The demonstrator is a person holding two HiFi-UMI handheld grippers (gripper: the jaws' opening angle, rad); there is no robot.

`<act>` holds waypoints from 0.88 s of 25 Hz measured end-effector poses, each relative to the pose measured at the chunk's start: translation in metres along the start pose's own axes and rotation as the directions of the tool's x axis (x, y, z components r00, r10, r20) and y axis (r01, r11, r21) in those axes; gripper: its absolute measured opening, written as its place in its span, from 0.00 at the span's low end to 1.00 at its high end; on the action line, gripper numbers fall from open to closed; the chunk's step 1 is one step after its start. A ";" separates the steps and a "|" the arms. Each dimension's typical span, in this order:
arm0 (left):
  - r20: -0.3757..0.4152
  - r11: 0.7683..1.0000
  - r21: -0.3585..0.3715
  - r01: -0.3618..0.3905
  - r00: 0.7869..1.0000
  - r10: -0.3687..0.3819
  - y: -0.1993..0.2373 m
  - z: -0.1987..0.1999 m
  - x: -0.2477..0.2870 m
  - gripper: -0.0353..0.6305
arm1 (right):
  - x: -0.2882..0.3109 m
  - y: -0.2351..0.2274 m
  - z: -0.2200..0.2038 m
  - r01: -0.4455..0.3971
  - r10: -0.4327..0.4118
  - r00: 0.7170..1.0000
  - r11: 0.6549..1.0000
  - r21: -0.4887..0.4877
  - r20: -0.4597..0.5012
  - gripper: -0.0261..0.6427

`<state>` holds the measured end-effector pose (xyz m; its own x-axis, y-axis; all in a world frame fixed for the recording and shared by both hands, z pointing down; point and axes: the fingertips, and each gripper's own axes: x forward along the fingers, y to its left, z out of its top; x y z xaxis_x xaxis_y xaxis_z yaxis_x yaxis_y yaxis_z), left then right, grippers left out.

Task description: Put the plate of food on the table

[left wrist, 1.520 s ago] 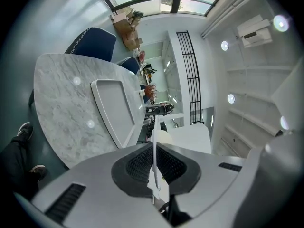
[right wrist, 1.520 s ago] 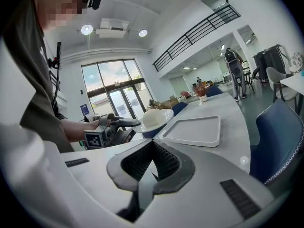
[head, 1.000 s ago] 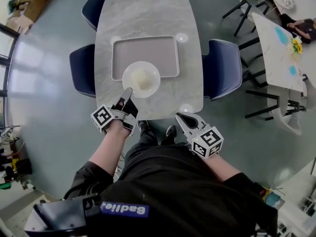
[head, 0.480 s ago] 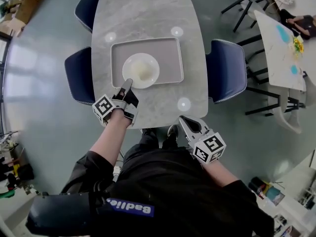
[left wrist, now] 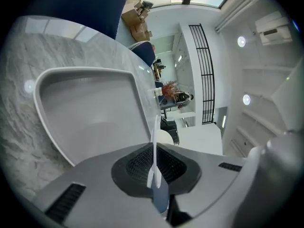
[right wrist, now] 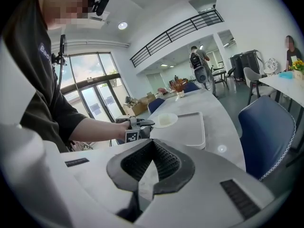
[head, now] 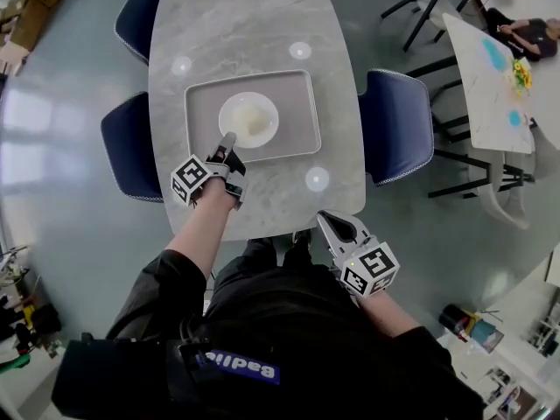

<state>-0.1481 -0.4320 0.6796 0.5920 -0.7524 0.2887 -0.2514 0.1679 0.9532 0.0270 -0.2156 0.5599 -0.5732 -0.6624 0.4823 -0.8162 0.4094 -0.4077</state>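
plate (head: 230,111) holds pale food (head: 253,122), over tray (head: 297,116); left gripper (head: 226,144) clamps rim

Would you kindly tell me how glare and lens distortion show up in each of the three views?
Head view: the lens bows the table edges, and round lamp reflections dot its top. Left gripper view: dark rounded corners, the tray curves strongly, and the plate rim appears edge-on. Right gripper view: bright windows, a mosaic patch at top left.
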 end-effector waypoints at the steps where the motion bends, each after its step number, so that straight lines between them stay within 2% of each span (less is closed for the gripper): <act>1: -0.006 1.000 0.012 -0.013 1.000 0.013 0.004 0.000 0.004 0.08 | -0.001 -0.002 -0.002 0.010 -0.010 1.000 1.000 0.004 -0.006 0.06; 7: -0.013 0.997 0.046 -0.070 0.997 0.070 0.023 -0.001 0.024 0.08 | -0.008 -0.008 -0.010 0.031 -0.030 0.999 0.999 0.010 -0.038 0.06; 22: -0.008 0.989 0.028 -0.145 0.989 0.146 0.048 -0.007 0.043 0.09 | -0.021 -0.018 -0.019 0.029 -0.028 0.998 0.999 0.013 -0.062 0.06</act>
<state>-0.1293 -0.4512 0.7382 0.5552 -0.7148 0.4252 -0.3563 0.2575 0.8982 0.0525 -0.1973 0.5724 -0.5531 -0.6339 0.5405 -0.8316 0.3814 -0.4037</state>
